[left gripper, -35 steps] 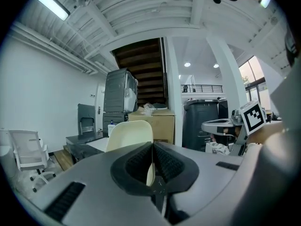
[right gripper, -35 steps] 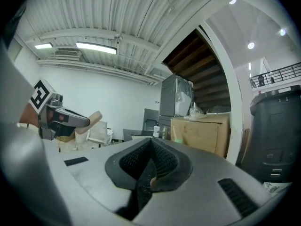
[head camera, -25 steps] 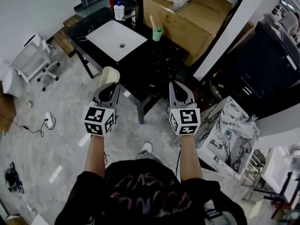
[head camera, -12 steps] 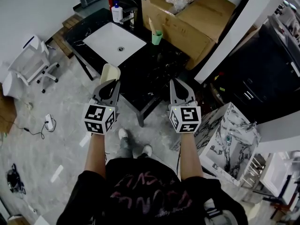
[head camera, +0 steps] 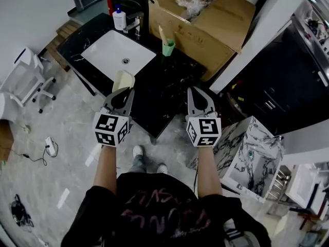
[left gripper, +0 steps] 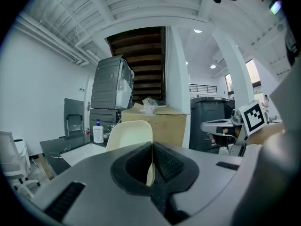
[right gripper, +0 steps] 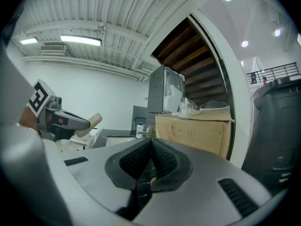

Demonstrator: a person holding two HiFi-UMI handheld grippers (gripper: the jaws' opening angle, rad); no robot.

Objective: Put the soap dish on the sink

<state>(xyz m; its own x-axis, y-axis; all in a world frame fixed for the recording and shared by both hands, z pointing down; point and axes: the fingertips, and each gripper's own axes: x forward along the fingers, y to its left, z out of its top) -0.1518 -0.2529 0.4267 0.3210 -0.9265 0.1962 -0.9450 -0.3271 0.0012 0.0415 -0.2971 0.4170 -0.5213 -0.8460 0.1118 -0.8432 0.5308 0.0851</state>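
Observation:
The cream soap dish (head camera: 123, 80) stands on edge in my left gripper (head camera: 125, 90), which is shut on its lower rim. It hangs above the front edge of the black countertop (head camera: 169, 81), just in front of the white sink basin (head camera: 117, 52). In the left gripper view the soap dish (left gripper: 130, 133) rises out of the closed jaws, with the sink (left gripper: 83, 152) beyond it. My right gripper (head camera: 197, 90) is shut with nothing in it, level with the left one over the counter's right part. From the right gripper view, the soap dish (right gripper: 92, 122) shows at the left.
A white soap bottle (head camera: 119, 18) and a faucet (head camera: 135, 24) stand behind the basin. A green cup (head camera: 168, 47) holding a brush sits right of it. A large cardboard box (head camera: 201, 18) backs the counter. A marble block (head camera: 248, 147) stands on the floor at the right, a white chair (head camera: 23, 76) at the left.
The person has stepped toward the counter. Both grippers now reach over its front edge, and the sink lies closer to the soap dish. Neither gripper's hold has changed.

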